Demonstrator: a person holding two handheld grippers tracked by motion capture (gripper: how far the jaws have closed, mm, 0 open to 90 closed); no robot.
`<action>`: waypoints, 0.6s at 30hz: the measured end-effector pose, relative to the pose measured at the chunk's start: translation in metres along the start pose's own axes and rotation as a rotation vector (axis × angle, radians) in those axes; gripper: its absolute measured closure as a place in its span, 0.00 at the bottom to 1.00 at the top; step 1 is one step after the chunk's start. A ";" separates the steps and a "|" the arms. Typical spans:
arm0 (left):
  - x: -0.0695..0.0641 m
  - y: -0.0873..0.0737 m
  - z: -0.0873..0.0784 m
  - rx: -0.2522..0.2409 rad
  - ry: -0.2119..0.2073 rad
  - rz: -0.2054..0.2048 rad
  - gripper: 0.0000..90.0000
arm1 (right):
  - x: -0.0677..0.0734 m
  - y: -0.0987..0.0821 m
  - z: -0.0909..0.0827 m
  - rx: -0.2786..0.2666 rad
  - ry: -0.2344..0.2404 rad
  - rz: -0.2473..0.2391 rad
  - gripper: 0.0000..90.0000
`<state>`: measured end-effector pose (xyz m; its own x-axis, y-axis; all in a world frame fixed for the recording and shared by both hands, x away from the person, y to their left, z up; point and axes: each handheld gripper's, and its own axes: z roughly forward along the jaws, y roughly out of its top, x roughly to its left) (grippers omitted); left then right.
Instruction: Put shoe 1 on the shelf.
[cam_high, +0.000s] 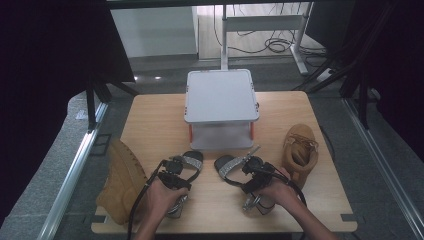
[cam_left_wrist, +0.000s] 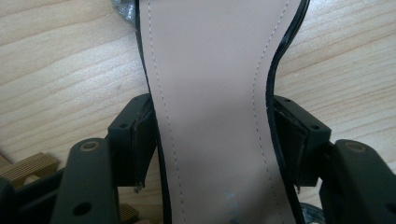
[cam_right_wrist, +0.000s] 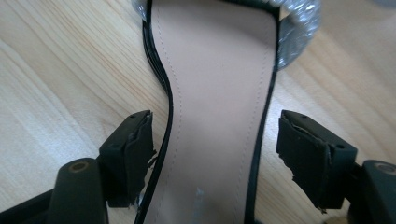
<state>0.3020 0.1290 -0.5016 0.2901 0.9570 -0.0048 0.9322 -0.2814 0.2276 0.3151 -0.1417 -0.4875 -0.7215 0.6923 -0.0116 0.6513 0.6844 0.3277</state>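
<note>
**Two sandals under two grippers on a wood table**

Light wood-grain table (cam_high: 160, 125), black-draped surroundings, grey floor, and cables plus a desk frame (cam_high: 265, 30) at the back (near to far below).

Left gripper (cam_high: 175, 172): jaws straddle the left sandal (cam_high: 187, 167). In the left gripper view the pads sit at both edges of the pink insole (cam_left_wrist: 210, 116), about touching the black rim; can't tell if they press. No earlier frame.

Right gripper (cam_high: 252, 172): jaws stand wide apart around the right sandal (cam_high: 230, 167). The right gripper view shows a clear gap between its far pad and the insole (cam_right_wrist: 215, 93), so no grip.

Sandals: black-edged soles, stitched pale pink insoles, silver glitter toe straps (cam_right_wrist: 296, 32), toes pointing away from the grippers, both flat on the table, just beside each other.

Outboard of the left gripper: a tan boot (cam_high: 122, 182) on its side. Outboard of the right: a second tan boot (cam_high: 299, 150). Beyond both grippers: a white two-tier stand (cam_high: 221, 95), mid-table.
</note>
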 end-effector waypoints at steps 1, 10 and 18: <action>0.000 0.000 0.000 0.000 0.003 0.000 0.41 | -0.001 0.001 0.002 0.015 0.003 0.008 0.30; -0.002 0.002 0.000 0.009 0.022 -0.018 0.42 | -0.001 0.008 0.013 0.097 0.007 0.015 0.36; 0.000 0.000 0.000 -0.002 0.006 -0.038 0.43 | -0.001 0.011 0.015 0.121 -0.002 0.038 0.37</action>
<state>0.3024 0.1292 -0.5013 0.2532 0.9674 -0.0072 0.9420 -0.2449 0.2295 0.3265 -0.1314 -0.4977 -0.6953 0.7187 -0.0034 0.7019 0.6801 0.2116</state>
